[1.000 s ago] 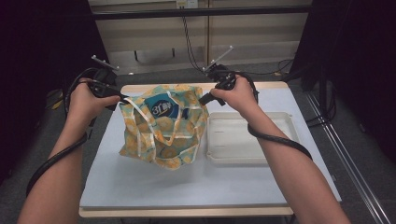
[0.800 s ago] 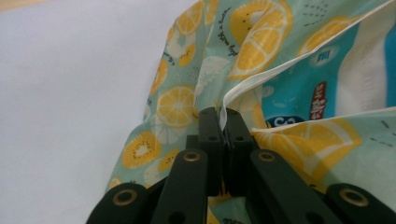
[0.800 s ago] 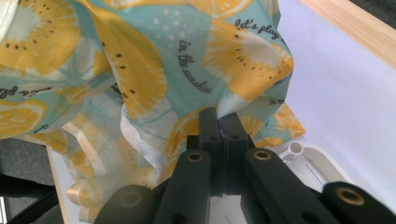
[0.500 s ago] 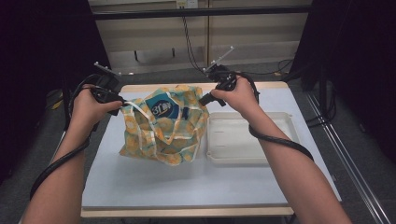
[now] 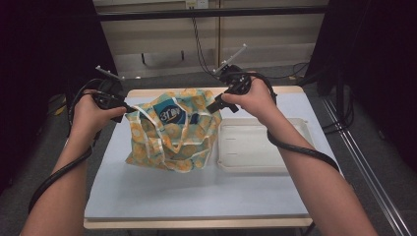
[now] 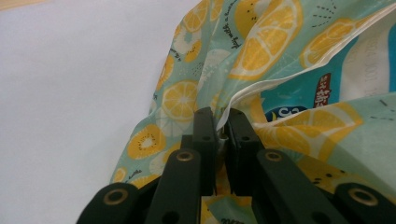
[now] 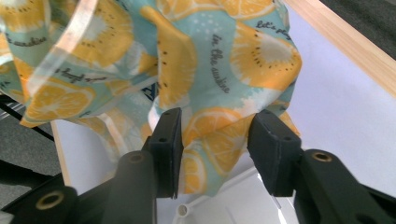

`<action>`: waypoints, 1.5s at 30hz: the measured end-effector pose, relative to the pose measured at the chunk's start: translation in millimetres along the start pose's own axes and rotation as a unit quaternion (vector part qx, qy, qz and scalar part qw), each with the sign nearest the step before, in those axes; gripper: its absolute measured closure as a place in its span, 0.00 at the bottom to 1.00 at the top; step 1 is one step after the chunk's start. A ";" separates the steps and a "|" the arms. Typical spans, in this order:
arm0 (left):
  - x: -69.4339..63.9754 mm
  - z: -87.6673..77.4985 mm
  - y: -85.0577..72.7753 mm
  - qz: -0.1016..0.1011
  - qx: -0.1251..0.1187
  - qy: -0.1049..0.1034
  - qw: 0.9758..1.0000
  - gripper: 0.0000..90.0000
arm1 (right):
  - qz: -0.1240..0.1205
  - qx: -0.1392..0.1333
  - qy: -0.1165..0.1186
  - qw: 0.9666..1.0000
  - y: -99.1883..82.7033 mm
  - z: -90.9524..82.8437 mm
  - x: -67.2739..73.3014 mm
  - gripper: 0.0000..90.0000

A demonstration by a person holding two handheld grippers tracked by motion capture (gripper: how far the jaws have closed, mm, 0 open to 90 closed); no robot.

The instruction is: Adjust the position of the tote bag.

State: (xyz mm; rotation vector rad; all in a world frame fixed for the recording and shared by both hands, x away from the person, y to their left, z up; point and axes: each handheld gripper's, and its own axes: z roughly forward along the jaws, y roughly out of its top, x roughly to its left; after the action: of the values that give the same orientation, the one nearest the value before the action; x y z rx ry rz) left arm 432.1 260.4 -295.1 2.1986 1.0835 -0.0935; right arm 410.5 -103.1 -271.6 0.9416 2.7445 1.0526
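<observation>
Teal fabric tote bag with orange-slice print at frame centre, on white worktop. Left gripper at bag's left edge, fingers clamped on fabric hem. Right gripper at bag's upper right corner, fingers just opening, apart, fabric loose between. White shallow plastic tray right of bag.

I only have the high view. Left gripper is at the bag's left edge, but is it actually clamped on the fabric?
Observer: Yes. In the left gripper view the left gripper is pinched shut on the bag beside its white hem.
Operator: And the right one?
Observer: The right gripper has just been opening. Its jaws stand apart with a fold of the bag between them; the pads do not press it.
Operator: What is under that corner?
Observer: The white tray, just below the fold.
</observation>
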 end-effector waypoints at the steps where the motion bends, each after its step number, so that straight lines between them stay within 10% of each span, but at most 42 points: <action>1: -0.6 0.0 0.2 -0.002 0.002 -0.002 1.000 0.93 | -0.003 -0.001 0.001 1.000 0.7 -0.7 1.6 0.59; 10: -1.2 -1.9 -0.3 0.001 -0.001 0.000 1.000 0.92 | -0.012 -0.009 -0.002 1.000 7.6 3.2 8.1 0.46; 24: -1.4 -1.0 0.4 0.011 -0.004 0.001 1.000 0.91 | -0.002 -0.008 0.011 1.000 13.0 11.4 3.0 0.97; 45: 5.2 -8.4 0.7 0.009 -0.013 0.006 1.000 0.91 | 0.022 -0.051 0.020 0.998 30.2 -14.9 -6.5 1.00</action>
State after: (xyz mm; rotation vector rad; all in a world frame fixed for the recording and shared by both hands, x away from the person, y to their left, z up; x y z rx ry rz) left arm 434.2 268.6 -290.0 2.1890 1.0650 -0.0579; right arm 427.8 -97.9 -242.5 0.9803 2.6830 1.2194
